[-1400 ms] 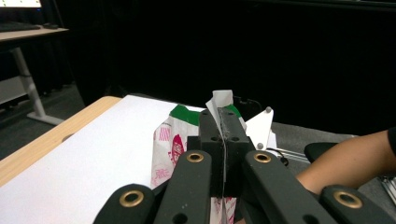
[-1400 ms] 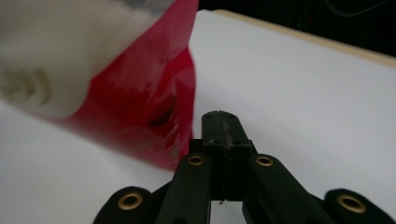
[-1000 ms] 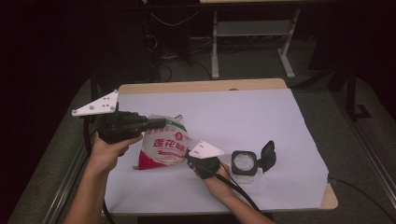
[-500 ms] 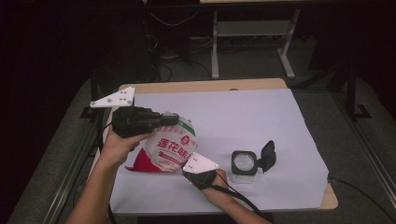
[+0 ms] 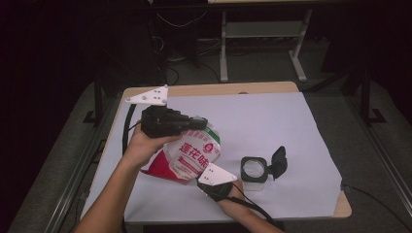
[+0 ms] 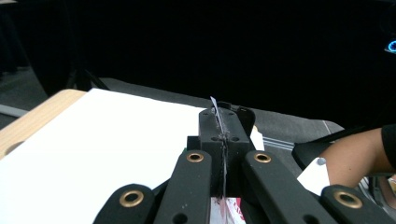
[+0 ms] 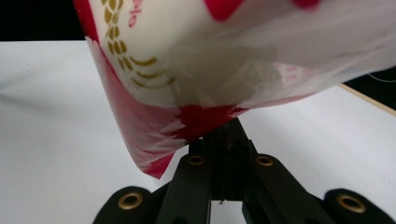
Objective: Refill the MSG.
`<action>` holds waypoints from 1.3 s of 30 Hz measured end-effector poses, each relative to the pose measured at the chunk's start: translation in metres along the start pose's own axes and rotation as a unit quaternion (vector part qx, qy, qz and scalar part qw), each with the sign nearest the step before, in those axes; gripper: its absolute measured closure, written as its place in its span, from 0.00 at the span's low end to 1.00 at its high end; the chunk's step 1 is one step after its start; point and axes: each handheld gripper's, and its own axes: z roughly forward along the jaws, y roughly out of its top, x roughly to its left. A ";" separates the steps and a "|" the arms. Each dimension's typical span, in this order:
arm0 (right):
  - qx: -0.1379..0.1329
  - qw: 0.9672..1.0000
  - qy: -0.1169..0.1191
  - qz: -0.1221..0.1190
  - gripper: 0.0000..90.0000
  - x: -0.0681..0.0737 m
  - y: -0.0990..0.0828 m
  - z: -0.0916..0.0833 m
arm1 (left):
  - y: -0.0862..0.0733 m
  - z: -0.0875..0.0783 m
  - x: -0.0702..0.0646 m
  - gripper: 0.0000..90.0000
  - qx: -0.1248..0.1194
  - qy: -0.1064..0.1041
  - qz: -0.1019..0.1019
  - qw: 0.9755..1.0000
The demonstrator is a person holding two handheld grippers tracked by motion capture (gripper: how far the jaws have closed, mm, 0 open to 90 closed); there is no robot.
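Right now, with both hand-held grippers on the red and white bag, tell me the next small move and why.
Probably carry the bag toward the open container to pour: the left hand-held gripper pinches its top edge, the right hand-held gripper clamps its bottom corner, and the container's lid is flipped back.

Both tools (image 5: 199, 122) (image 5: 210, 180) clamped shut.

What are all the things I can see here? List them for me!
bag: one, red and white, held up over the sheet's left half between the two grippers
box: one, clear with a black flip lid standing open, on the sheet right of the bag
sheet: one, white, covering the table
table: one, light wood, middle of the room
stand: one, grey metal, on the floor behind the table
left gripper: one, black, shut on the bag's top edge
right gripper: one, black, shut on the bag's bottom edge
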 end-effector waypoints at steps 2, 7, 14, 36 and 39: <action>-0.004 1.000 0.005 0.007 1.00 -0.001 -0.004 -0.001 | 0.000 0.005 0.001 1.00 0.004 -0.005 -0.002 1.000; -0.010 1.000 0.010 0.015 1.00 -0.004 -0.009 -0.002 | 0.001 0.014 0.004 1.00 0.012 -0.007 -0.009 1.000; -0.018 0.999 0.019 0.020 1.00 -0.004 -0.012 -0.001 | 0.005 0.027 0.011 1.00 0.038 -0.002 -0.020 0.999; -0.037 0.999 0.017 0.020 1.00 -0.004 -0.012 -0.007 | 0.024 0.075 0.011 1.00 0.105 0.000 -0.011 0.994; -0.039 0.999 0.015 0.019 1.00 -0.004 -0.011 -0.008 | 0.028 0.084 0.011 1.00 0.120 -0.003 -0.005 0.993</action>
